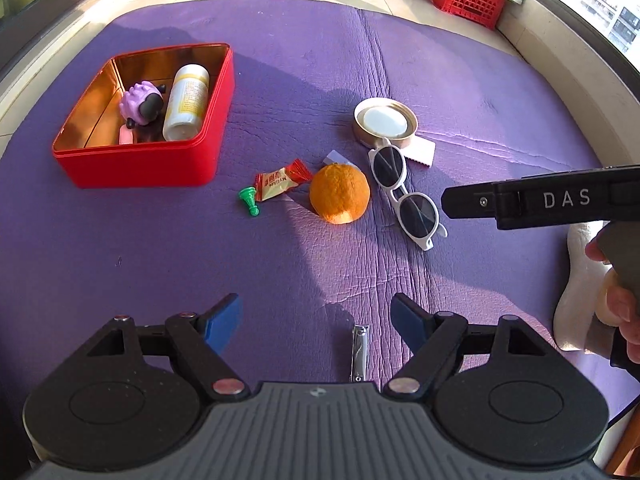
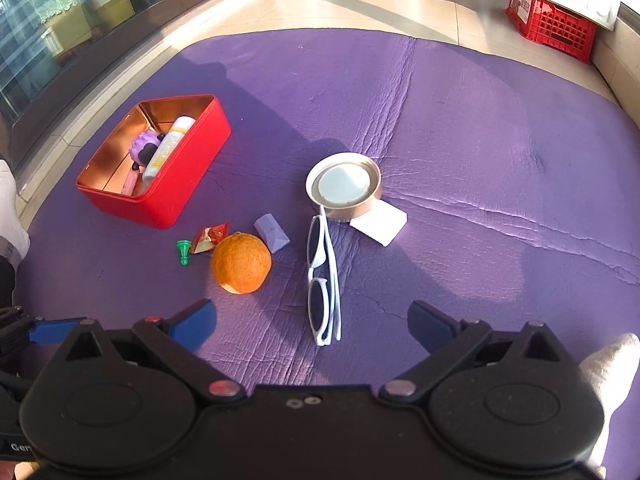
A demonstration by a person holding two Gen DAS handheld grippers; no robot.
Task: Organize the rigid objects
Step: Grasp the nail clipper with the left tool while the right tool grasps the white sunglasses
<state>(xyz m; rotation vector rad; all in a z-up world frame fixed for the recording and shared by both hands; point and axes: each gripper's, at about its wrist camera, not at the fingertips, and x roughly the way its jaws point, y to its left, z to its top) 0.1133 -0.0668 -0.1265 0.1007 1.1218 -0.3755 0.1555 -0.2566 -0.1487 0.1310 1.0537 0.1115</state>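
A red tin box (image 1: 140, 164) (image 2: 176, 196) on the purple mat holds a white bottle (image 1: 186, 102), a purple toy sheep (image 1: 140, 106) and a pink piece. White sunglasses (image 1: 406, 196) (image 2: 322, 280), an orange (image 1: 340, 193) (image 2: 241, 263), a red candy (image 1: 282, 180) (image 2: 210, 237), a green pawn (image 1: 249, 200) (image 2: 183, 252), a round gold lid (image 1: 385, 122) (image 2: 343, 185) and a nail clipper (image 1: 359, 354) lie loose. My left gripper (image 1: 316, 326) is open above the clipper. My right gripper (image 2: 312, 326) is open, the sunglasses' near end between its fingers.
A lilac block (image 2: 272, 234) lies by the orange and a white card (image 2: 380, 222) by the lid. A red crate (image 2: 550, 26) stands on the floor beyond the mat. The right gripper's body (image 1: 560, 198) shows at the right of the left wrist view.
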